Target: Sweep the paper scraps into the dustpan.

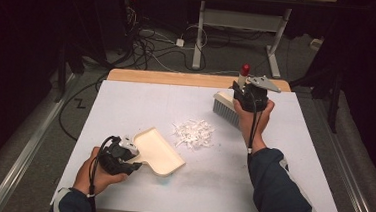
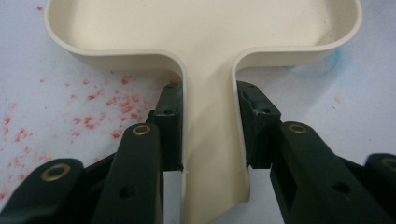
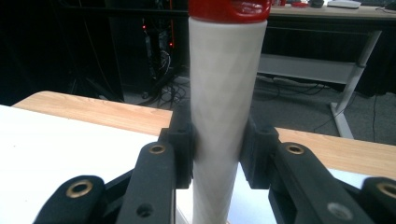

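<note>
1. Dustpan (image 1: pixel 156 152), cream plastic, lower centre-left of the high view. It lies flat on the white table (image 1: pixel 290 193) with its open lip turned toward the paper scraps; judged to be parked there as the receiver for a sweep.
2. Paper scraps (image 1: pixel 193 133), white shreds in a loose heap at the middle of the frame, just beyond the dustpan's mouth and near, not touching, the brush.
3. Brush (image 1: pixel 226 111), pale block with grey bristles, upper right of centre. Bristles point down at the table, the white handle with its red cap (image 1: pixel 245 69) stands upright; judged ready to draw toward the heap.
4. Left gripper (image 2: pixel 208 135), lower left of the high view. Jaws pressed against both sides of the dustpan's narrow handle (image 2: pixel 210 154), which runs straight between them; a firm pinch that steadies the pan.
5. Right gripper (image 3: pixel 217 154), upper right of the high view. Jaws clamped on the brush handle (image 3: pixel 224 107) from either side, below the red cap; nothing else touched.
6. Table surface: faint red speckles (image 2: pixel 93 107) beside the dustpan in the left gripper view.
</note>
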`<state>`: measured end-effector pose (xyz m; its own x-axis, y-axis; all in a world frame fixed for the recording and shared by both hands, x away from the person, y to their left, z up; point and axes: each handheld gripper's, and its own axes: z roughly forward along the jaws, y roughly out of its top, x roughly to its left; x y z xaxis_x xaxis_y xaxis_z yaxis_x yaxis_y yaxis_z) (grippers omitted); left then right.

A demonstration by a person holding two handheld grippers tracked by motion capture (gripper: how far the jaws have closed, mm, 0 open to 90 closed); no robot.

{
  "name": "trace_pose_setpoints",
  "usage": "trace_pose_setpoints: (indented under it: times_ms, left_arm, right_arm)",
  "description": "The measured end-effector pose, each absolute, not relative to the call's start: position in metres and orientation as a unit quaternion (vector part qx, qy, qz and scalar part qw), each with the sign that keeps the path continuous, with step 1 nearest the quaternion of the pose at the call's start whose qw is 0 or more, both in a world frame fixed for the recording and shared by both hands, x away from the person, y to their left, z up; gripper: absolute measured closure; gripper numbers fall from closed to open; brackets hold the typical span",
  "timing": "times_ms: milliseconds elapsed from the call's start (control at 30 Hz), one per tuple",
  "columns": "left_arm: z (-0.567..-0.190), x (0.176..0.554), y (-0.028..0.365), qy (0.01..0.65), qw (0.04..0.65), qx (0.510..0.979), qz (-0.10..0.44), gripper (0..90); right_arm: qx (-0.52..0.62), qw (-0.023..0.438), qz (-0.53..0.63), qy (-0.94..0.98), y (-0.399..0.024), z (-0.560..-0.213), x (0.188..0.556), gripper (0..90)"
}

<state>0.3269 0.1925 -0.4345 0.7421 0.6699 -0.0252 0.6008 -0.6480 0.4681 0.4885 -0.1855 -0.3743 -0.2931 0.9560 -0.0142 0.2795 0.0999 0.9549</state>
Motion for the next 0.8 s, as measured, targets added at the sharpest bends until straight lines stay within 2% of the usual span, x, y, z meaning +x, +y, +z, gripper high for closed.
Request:
trace_pose_setpoints:
  times_ms: [400, 800]
  left_arm:
    - [-0.437, 0.331, 0.186, 0.343, 0.226, 0.909, 0.076, 62.8]
    - [-0.438, 0.330, 0.185, 0.344, 0.221, 0.909, 0.079, 62.7]
  right_arm:
    - [0.475, 0.371, 0.477, 0.639, -0.171, -0.377, 0.494, 70.6]
    - [0.450, 0.348, 0.482, 0.666, -0.144, -0.382, 0.482, 70.6]
